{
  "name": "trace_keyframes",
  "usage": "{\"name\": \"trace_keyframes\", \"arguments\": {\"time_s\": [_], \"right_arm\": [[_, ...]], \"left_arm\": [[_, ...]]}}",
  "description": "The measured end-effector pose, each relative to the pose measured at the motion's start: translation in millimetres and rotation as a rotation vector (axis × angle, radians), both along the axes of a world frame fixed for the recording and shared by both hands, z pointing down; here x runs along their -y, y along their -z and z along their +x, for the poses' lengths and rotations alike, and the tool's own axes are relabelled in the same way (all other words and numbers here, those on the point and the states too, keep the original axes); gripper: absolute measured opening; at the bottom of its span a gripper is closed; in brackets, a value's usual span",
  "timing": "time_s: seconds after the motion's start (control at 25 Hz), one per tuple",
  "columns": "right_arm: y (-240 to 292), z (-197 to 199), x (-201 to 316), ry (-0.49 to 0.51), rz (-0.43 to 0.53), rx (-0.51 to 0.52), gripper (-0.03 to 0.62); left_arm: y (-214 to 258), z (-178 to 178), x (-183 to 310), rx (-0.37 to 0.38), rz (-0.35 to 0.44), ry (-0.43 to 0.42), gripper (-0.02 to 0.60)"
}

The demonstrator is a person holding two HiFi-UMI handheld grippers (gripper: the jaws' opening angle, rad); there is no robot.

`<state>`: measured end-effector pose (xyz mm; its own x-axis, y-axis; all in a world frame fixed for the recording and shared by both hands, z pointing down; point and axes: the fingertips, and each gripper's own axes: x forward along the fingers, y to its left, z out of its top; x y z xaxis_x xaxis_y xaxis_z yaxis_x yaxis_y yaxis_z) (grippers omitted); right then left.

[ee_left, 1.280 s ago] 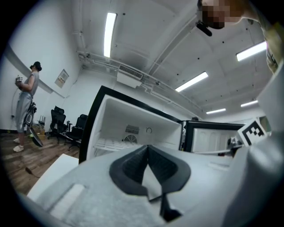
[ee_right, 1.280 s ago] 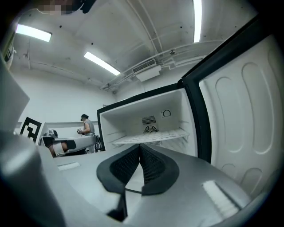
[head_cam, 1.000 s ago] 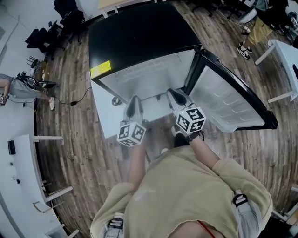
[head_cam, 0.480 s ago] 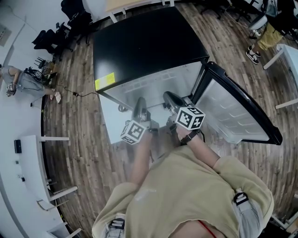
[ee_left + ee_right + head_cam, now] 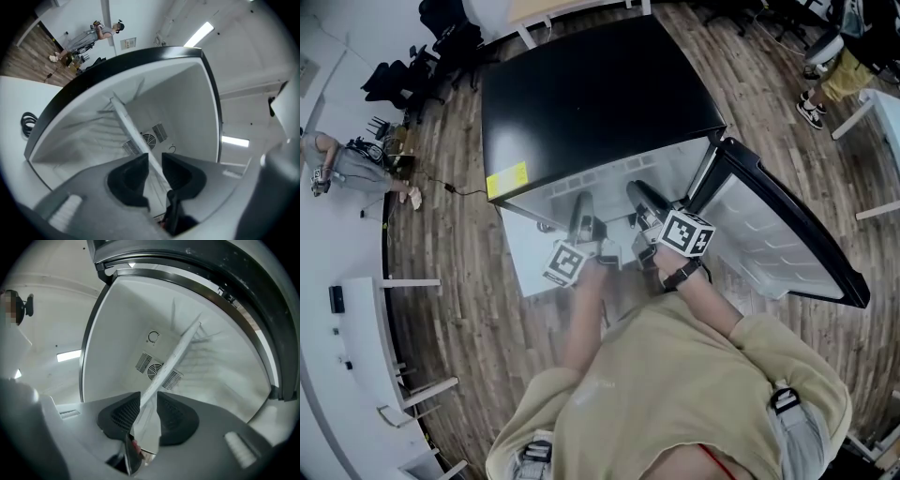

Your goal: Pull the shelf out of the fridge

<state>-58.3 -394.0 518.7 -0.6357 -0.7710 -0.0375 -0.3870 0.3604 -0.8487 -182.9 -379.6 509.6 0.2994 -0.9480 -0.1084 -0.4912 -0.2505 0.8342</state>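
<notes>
— Two grippers at the fridge (image 5: 591, 94): what are their jaws doing?
— Both pairs are opening. The left gripper (image 5: 154, 165) and the right gripper (image 5: 149, 409) each have the white rim of the shelf (image 5: 126, 123) between the jaws, with the pads released from it.
— Where is the shelf?
— Inside the fridge, running back toward the fan grille (image 5: 149, 139) on the rear wall.
— What's around?
— From overhead, the door (image 5: 778, 225) stands swung open at 3 o'clock of the opening. A yellow sticker (image 5: 505, 179) sits on the black top at 9 o'clock. A coiled cable (image 5: 28, 124) lies beside the fridge. Another person (image 5: 342, 169) is well apart at 9 o'clock on the wooden floor (image 5: 459, 309).
</notes>
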Motion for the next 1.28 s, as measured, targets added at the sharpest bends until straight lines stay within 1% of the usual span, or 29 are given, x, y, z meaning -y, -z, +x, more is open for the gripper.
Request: {"name": "trace_keyframes", "arguments": {"time_s": [0.16, 0.32, 0.36, 0.4, 0.48, 0.6, 0.72, 0.8, 0.84, 0.92, 0.96, 1.0, 1.08, 1.12, 1.28], "right_arm": [[0.1, 1.2, 10.8, -0.022, -0.018, 0.072, 0.146], [-3.8, -0.4, 20.6, -0.026, -0.047, 0.126, 0.232], [-4.3, -0.9, 23.0, -0.028, -0.054, 0.145, 0.247], [-4.2, -1.3, 25.7, -0.033, -0.061, 0.165, 0.261], [-2.6, -1.6, 31.9, -0.044, -0.075, 0.206, 0.27], [2.8, -2.1, 43.0, -0.062, -0.104, 0.268, 0.271], [6.7, -3.0, 53.2, -0.07, -0.121, 0.311, 0.27], [5.7, -3.0, 58.6, -0.074, -0.133, 0.328, 0.261], [4.6, -2.9, 61.1, -0.077, -0.141, 0.336, 0.253], [2.7, -2.0, 64.9, -0.084, -0.155, 0.344, 0.219], [1.7, -1.2, 65.9, -0.085, -0.161, 0.341, 0.185], [0.1, -0.5, 66.4, -0.083, -0.166, 0.334, 0.134], [-4.8, 0.6, 67.0, -0.075, -0.18, 0.316, 0.056], [-6.8, 1.0, 67.1, -0.07, -0.184, 0.314, 0.045], [-7.8, 0.6, 67.0, -0.063, -0.185, 0.344, 0.043]], "left_arm": [[-2.1, 0.1, 9.3, -0.049, 0.001, -0.014, 0.116], [-8.7, 2.1, 18.0, -0.122, -0.009, -0.04, 0.18], [-9.4, 2.3, 20.2, -0.147, -0.008, -0.048, 0.213], [-8.7, 2.4, 22.5, -0.176, -0.007, -0.053, 0.226], [-6.3, 0.9, 27.2, -0.214, -0.006, -0.053, 0.242], [-6.4, -3.6, 35.0, -0.223, -0.013, -0.046, 0.242], [-8.9, -2.4, 42.9, -0.26, -0.022, -0.051, 0.241], [-6.2, 1.9, 47.5, -0.29, -0.019, -0.059, 0.227], [-5.2, 2.1, 49.5, -0.302, -0.019, -0.056, 0.21], [-7.6, -2.0, 52.8, -0.309, -0.026, -0.044, 0.184], [-7.8, -3.7, 53.8, -0.311, -0.029, -0.038, 0.166], [-6.4, -4.4, 54.5, -0.313, -0.034, -0.031, 0.144], [-7.9, -5.3, 55.8, -0.316, -0.056, -0.021, 0.081], [-10.9, -5.9, 56.3, -0.327, -0.067, -0.02, 0.06], [-26.3, -12.6, 56.6, -0.412, -0.079, -0.01, 0.044]]}}
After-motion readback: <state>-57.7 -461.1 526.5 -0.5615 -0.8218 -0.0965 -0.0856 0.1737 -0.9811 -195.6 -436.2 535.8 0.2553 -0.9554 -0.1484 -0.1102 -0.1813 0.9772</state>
